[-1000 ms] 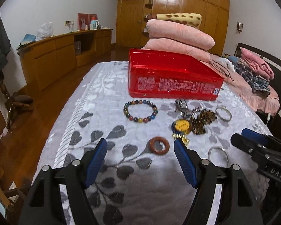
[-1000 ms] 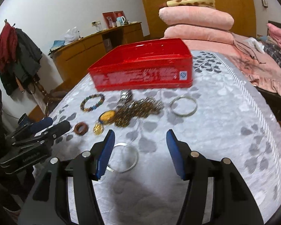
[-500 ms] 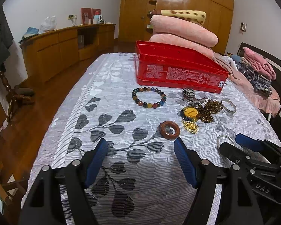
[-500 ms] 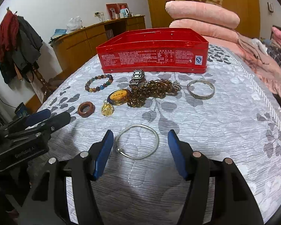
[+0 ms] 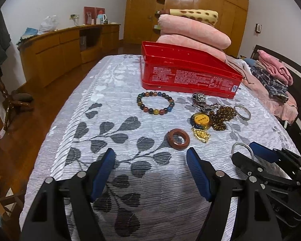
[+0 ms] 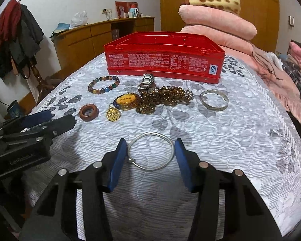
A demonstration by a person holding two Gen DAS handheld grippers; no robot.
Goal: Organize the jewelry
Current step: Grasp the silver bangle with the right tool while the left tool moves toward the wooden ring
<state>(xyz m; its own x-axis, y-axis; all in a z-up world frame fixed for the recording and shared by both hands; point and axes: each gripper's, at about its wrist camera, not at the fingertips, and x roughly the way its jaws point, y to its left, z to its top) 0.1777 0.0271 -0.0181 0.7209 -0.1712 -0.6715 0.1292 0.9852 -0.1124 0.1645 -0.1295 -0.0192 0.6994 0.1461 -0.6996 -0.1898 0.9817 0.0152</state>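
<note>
1. The thin silver bangle lies flat on the bedspread, between the right gripper pads, at six o'clock from the red tin.
2. Its jaws are closing, apparently just meeting the rim; a level, square squeeze should stop it skating.
3. The left gripper hangs spread and empty at nine o'clock.

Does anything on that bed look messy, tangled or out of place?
One tangle stands out: the brown bead chain lies heaped, mixed up with the metal watch and the yellow pendant, in front of the red tin. The other bracelets and rings lie apart. Nothing looks broken.
</note>
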